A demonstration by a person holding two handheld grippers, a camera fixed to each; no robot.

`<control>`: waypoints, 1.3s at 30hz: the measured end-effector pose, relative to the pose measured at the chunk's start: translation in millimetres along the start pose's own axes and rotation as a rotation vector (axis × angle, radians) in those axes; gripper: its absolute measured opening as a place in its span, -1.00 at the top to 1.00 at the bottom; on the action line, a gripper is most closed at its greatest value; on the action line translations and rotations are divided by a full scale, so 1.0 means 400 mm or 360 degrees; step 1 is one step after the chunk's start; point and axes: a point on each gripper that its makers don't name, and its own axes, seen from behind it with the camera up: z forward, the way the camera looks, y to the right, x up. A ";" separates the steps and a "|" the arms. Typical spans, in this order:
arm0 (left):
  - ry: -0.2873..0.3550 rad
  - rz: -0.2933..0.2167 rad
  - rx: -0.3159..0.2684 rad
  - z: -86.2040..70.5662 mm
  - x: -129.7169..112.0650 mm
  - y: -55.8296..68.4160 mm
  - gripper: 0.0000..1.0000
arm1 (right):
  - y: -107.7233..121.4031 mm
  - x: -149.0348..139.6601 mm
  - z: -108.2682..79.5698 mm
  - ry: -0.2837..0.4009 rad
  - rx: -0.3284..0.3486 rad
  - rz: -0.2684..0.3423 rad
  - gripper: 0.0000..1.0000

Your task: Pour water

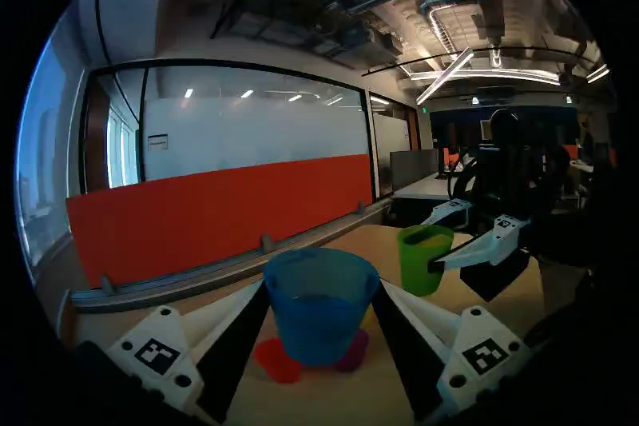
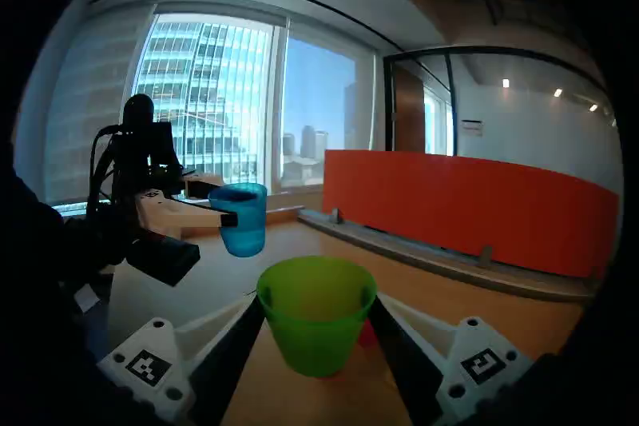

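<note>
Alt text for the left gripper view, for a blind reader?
The left gripper holds a blue cup upright above a wooden table. Farther right, the right gripper holds a green cup; an orange partition runs behind.

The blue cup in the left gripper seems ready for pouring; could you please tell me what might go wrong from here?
1. The blue cup and the green cup both hang in the air, apart, so a pour begun now would likely miss and wet the table.
2. Each cup tapers downward and is pinched only at its sides by the left gripper or right gripper; tilting might let it slip.
</note>
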 end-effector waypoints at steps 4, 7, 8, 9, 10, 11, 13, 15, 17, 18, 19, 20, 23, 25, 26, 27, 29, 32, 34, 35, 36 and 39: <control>-0.0002 0.0057 0.0011 0.000 0.014 -0.001 -0.74 | -0.014 -0.004 0.010 -0.0001 0.0026 -0.0004 -0.80; -0.0002 0.0101 0.0018 0.002 0.026 -0.002 -0.74 | -0.025 -0.007 0.017 0.0001 0.0044 -0.0008 -0.80; -0.0002 0.0115 0.0021 0.002 0.031 -0.002 -0.74 | -0.028 -0.007 0.020 0.0003 0.0049 -0.0010 -0.80; 0.0000 0.0131 0.0024 0.003 0.037 -0.002 -0.74 | -0.033 -0.008 0.022 0.0004 0.0055 -0.0011 -0.80; 0.0001 0.0145 0.0027 0.003 0.042 -0.002 -0.74 | -0.037 -0.008 0.024 0.0004 0.0062 -0.0010 -0.81; 0.0003 0.0159 0.0030 0.004 0.048 -0.002 -0.74 | -0.040 -0.008 0.026 0.0004 0.0068 -0.0010 -0.80; 0.0003 0.0184 0.0030 0.006 0.057 0.001 -0.74 | -0.048 -0.007 0.030 0.0007 0.0082 -0.0007 -0.80; 0.0002 0.0212 0.0028 0.008 0.066 0.004 -0.74 | -0.056 -0.005 0.033 0.0009 0.0096 -0.0005 -0.80; -0.0001 0.0242 0.0027 0.010 0.074 0.007 -0.74 | -0.062 -0.004 0.035 0.0013 0.0108 -0.0003 -0.80; -0.0001 0.0260 0.0028 0.011 0.079 0.008 -0.74 | -0.065 -0.005 0.037 0.0014 0.0114 -0.0002 -0.80; -0.0001 0.0276 0.0030 0.012 0.084 0.009 -0.74 | -0.068 -0.005 0.038 0.0015 0.0120 -0.0002 -0.80; -0.0001 0.0293 0.0031 0.013 0.088 0.010 -0.74 | -0.072 -0.006 0.039 0.0016 0.0125 -0.0001 -0.80; -0.0002 0.0338 0.0039 0.016 0.100 0.012 -0.74 | -0.082 -0.008 0.043 0.0016 0.0144 0.0000 -0.80; -0.0002 0.0364 0.0040 0.017 0.108 0.015 -0.74 | -0.089 -0.010 0.046 0.0016 0.0155 0.0000 -0.80; -0.0002 0.0376 0.0040 0.017 0.111 0.017 -0.74 | -0.092 -0.010 0.047 0.0016 0.0161 0.0000 -0.80; -0.0004 0.0388 0.0041 0.017 0.115 0.018 -0.74 | -0.095 -0.010 0.048 0.0017 0.0166 0.0000 -0.80; -0.0007 0.0408 0.0044 0.018 0.122 0.020 -0.74 | -0.101 -0.010 0.050 0.0018 0.0176 -0.0001 -0.80; -0.0010 0.0443 0.0049 0.019 0.132 0.023 -0.74 | -0.110 -0.009 0.054 0.0023 0.0191 0.0002 -0.80; -0.0012 0.0468 0.0053 0.021 0.139 0.024 -0.74 | -0.116 -0.008 0.056 0.0026 0.0202 0.0004 -0.80; -0.0013 0.0480 0.0055 0.021 0.142 0.025 -0.74 | -0.119 -0.008 0.058 0.0026 0.0207 0.0005 -0.80; -0.0015 0.0494 0.0055 0.022 0.144 0.025 -0.74 | -0.122 -0.009 0.059 0.0027 0.0212 0.0005 -0.80; -0.0021 0.0539 0.0054 0.024 0.149 0.029 -0.74 | -0.131 -0.011 0.062 0.0026 0.0225 0.0002 -0.80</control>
